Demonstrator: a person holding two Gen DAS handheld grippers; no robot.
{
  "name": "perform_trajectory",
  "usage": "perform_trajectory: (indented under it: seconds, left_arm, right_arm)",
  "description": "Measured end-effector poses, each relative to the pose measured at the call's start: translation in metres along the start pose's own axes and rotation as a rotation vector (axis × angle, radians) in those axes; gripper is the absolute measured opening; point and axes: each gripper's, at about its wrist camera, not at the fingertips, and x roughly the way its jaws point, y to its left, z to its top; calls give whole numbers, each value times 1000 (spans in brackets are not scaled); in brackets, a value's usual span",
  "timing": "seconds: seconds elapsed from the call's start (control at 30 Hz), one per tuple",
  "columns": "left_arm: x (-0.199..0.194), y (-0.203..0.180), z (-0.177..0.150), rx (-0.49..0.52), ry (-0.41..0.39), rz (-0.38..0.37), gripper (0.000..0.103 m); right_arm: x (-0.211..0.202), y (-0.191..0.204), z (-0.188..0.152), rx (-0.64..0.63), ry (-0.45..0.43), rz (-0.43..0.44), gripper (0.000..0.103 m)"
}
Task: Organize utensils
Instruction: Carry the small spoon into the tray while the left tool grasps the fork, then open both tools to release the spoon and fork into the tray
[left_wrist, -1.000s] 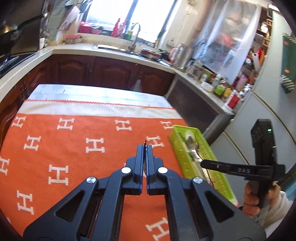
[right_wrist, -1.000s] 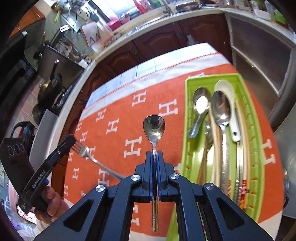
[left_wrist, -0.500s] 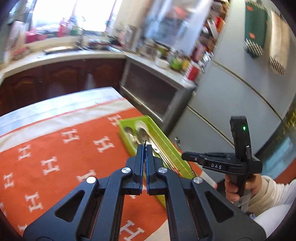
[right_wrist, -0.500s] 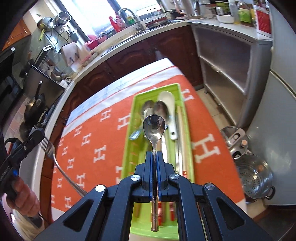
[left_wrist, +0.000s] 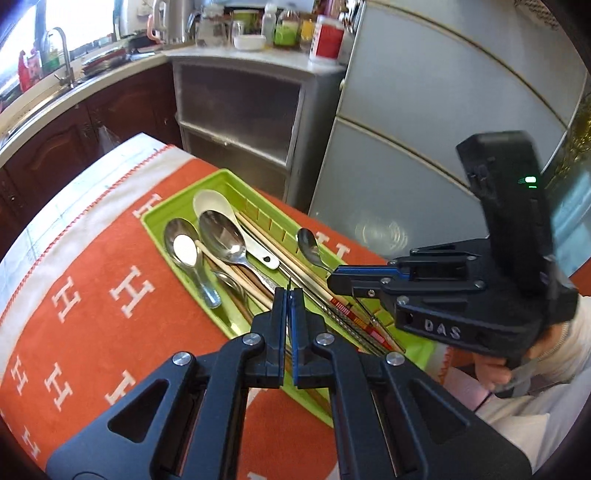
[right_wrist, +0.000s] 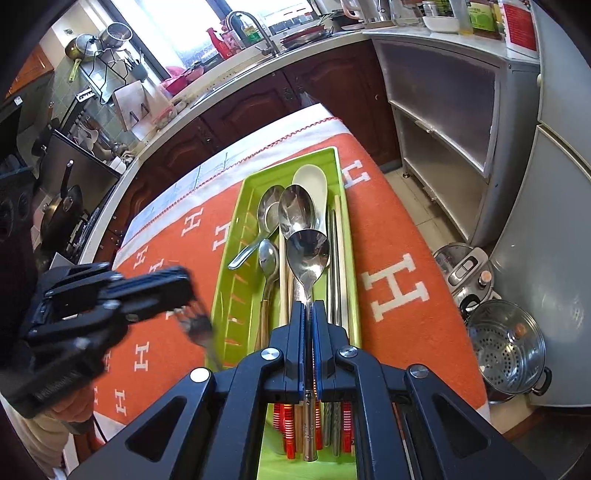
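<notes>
A green tray (left_wrist: 152, 226) on the orange cloth holds several metal spoons, a white ceramic spoon (left_wrist: 211, 204) and chopsticks (right_wrist: 341, 251). My right gripper (right_wrist: 307, 308) is shut on a metal spoon (right_wrist: 307, 254), which hangs over the tray's middle, bowl pointing to the far end. In the left wrist view that same spoon (left_wrist: 309, 243) sticks out from the right gripper (left_wrist: 332, 282) above the tray's right side. My left gripper (left_wrist: 287, 295) is shut on a fork, seen edge-on here. The blurred fork (right_wrist: 197, 326) shows beside the tray's left wall (right_wrist: 240, 229).
The orange cloth (left_wrist: 92, 295) with white H marks covers the table. Beyond the table's right edge a steamer pot (right_wrist: 506, 350) and a rice cooker (right_wrist: 465, 269) stand on the floor, with a grey cabinet (right_wrist: 443, 110) and a fridge (left_wrist: 443, 110) behind.
My left gripper has swung right with the fork, from the bare cloth to the tray's near end. My right gripper has carried the spoon from beside the tray to above its middle.
</notes>
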Motion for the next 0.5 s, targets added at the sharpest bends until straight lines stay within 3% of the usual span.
perform_trajectory:
  seconds: [0.2, 0.37, 0.43, 0.5]
  left_arm:
    - [28, 4, 9, -27, 43, 116, 1]
    - [34, 12, 8, -66, 51, 157, 3]
    - [33, 15, 9, -76, 54, 171, 8]
    - [32, 19, 9, -88, 51, 174, 26]
  right_arm:
    - [24, 5, 7, -24, 17, -23, 4]
    - [38, 2, 13, -13, 33, -27, 4]
    - [44, 0, 17, -11, 38, -29, 4]
    - [46, -1, 17, -11, 39, -23, 5]
